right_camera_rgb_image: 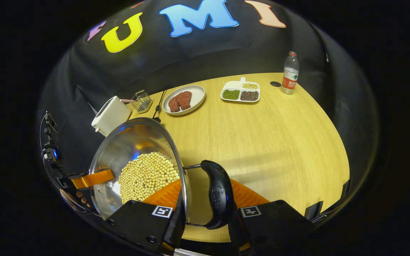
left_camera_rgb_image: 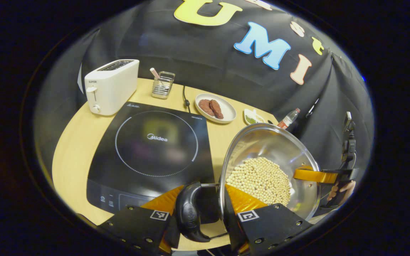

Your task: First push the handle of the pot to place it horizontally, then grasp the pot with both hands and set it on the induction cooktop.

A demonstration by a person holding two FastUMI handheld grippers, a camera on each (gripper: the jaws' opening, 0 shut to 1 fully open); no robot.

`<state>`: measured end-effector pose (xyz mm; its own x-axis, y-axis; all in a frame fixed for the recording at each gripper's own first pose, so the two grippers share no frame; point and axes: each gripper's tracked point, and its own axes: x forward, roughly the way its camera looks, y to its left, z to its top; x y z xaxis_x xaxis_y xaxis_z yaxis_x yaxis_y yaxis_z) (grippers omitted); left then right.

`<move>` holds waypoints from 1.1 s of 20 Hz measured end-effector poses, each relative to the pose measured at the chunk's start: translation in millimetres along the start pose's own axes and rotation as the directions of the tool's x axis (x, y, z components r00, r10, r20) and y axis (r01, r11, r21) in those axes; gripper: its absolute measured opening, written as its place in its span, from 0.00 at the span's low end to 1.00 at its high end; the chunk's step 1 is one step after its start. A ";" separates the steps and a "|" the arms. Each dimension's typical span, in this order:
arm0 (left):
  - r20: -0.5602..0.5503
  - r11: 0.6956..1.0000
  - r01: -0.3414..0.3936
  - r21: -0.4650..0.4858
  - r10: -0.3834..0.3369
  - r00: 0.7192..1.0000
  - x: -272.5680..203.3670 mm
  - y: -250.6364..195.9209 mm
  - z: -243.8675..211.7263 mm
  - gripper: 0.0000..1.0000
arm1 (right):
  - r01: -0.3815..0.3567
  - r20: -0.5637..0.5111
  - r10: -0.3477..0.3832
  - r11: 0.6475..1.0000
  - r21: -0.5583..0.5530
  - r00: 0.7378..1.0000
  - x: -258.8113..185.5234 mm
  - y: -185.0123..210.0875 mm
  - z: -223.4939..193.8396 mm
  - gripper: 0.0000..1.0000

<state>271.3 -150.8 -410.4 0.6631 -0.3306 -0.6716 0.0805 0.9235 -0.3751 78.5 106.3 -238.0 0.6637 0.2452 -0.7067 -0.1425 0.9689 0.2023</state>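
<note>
Each gripper, left gripper [left_camera_rgb_image: 205,209] and right gripper [right_camera_rgb_image: 205,209], clamps a black side handle [left_camera_rgb_image: 189,212] of the bean-filled pot [left_camera_rgb_image: 269,167], held tilted above the table [right_camera_rgb_image: 262,142]; the left gripper view shows the induction cooktop [left_camera_rgb_image: 155,149] just beside it, the right gripper view a water bottle [right_camera_rgb_image: 290,73].

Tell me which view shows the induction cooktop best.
The left gripper view: the induction cooktop lies in full sight on the table, left of the pot, with its ring and control strip visible. In the right gripper view I can't make it out.
</note>
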 end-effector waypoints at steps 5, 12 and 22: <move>0.000 1.000 -0.006 -0.003 0.006 1.000 -0.9 0.0 1.3 0.54 | -0.016 -0.009 0.016 1.000 -0.001 1.000 17.6 35.7 5.7 0.51; 0.013 1.000 -0.023 -0.020 0.024 1.000 -1.2 -1.1 -3.6 0.54 | -0.042 -0.019 0.041 0.999 -0.020 0.999 42.7 79.0 20.8 0.51; 0.034 0.999 -0.034 -0.007 0.034 0.999 0.7 -3.7 -0.9 0.54 | -0.087 -0.016 0.087 0.996 0.015 0.996 89.5 135.8 37.3 0.51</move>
<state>270.8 -154.7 -410.0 0.6902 -0.2923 -0.6620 0.0529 0.9327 -0.3567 145.9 258.6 -248.5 0.6369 0.3290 -0.6972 -0.1885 0.9434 0.2730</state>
